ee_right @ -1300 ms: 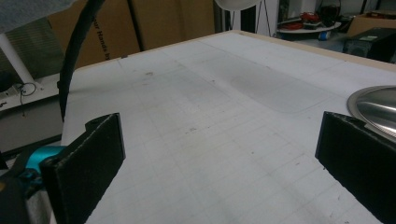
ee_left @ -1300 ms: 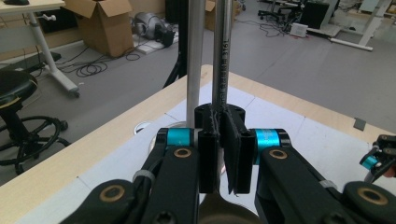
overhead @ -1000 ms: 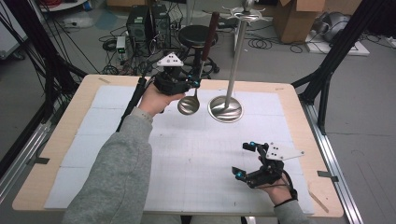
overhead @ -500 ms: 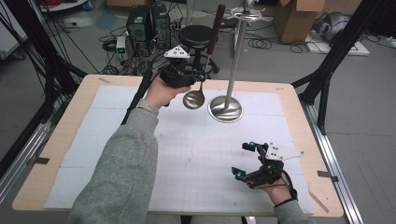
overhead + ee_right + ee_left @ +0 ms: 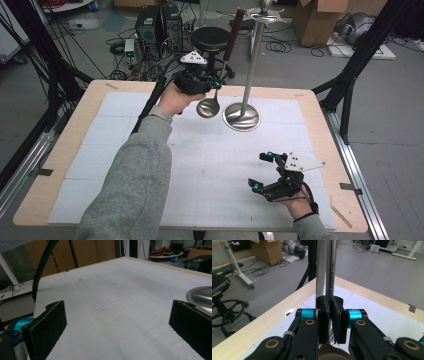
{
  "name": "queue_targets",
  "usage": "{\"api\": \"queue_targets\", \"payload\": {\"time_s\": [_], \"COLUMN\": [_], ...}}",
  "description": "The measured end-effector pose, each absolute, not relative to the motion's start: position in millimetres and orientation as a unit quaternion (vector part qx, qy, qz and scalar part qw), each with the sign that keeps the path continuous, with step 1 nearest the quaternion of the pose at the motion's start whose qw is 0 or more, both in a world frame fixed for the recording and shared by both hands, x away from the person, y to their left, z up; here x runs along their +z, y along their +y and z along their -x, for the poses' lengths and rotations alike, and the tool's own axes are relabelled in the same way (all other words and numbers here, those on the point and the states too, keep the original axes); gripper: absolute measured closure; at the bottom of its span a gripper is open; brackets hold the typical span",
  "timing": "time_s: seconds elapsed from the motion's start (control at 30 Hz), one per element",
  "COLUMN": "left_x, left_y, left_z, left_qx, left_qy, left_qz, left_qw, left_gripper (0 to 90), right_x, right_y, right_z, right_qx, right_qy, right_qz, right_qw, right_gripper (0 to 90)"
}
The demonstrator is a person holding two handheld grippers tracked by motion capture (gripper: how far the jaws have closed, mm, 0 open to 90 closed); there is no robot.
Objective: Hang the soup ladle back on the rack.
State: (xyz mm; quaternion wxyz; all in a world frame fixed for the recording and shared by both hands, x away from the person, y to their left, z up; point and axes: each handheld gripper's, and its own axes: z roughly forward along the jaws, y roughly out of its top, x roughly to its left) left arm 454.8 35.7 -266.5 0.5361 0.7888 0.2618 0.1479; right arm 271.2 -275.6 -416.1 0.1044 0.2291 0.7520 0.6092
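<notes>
My left gripper [image 5: 215, 85] is shut on the stem of a steel ladle [image 5: 208, 106] and holds it upright above the far side of the table. The ladle's dark handle [image 5: 234, 31] rises beside the pole of a steel stand [image 5: 252, 60], which has a round base [image 5: 242, 117] and hooks at its top [image 5: 265, 12]. In the left gripper view the left gripper [image 5: 329, 303] pinches the ladle stem [image 5: 331, 267], with the stand pole [image 5: 321, 265] just behind it. My right gripper [image 5: 258, 171] rests low at the front right, open and holding nothing; its view shows the right gripper [image 5: 117, 322] with jaws wide apart.
A white gridded mat [image 5: 210, 165] covers the wooden table [image 5: 70, 150]. The stand's base [image 5: 202, 297] lies ahead-right of my right gripper. A black cable [image 5: 41, 267] trails at the left. Beyond the far edge stand a stool [image 5: 210, 37], computer cases and cardboard boxes.
My left gripper has lifted the ladle slightly and carried it right, closer to the stand's pole. The right gripper has stayed where it was.
</notes>
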Motion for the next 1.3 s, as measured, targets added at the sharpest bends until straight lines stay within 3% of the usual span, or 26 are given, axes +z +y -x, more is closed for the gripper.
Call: {"api": "queue_targets", "payload": {"time_s": [1.3], "left_x": [-267.0], "left_y": [-2.6], "left_z": [-463.8], "left_qx": [0.135], "left_qy": [0.289], "left_qz": [-0.804], "left_qw": [0.503], "left_gripper": [83.4], "right_x": [-416.2], "right_y": [-275.3], "right_z": [-271.2], "right_qx": [0.611], "right_qy": [0.752], "right_qz": [-0.227], "right_qw": [0.100], "right_gripper": [0.2]}}
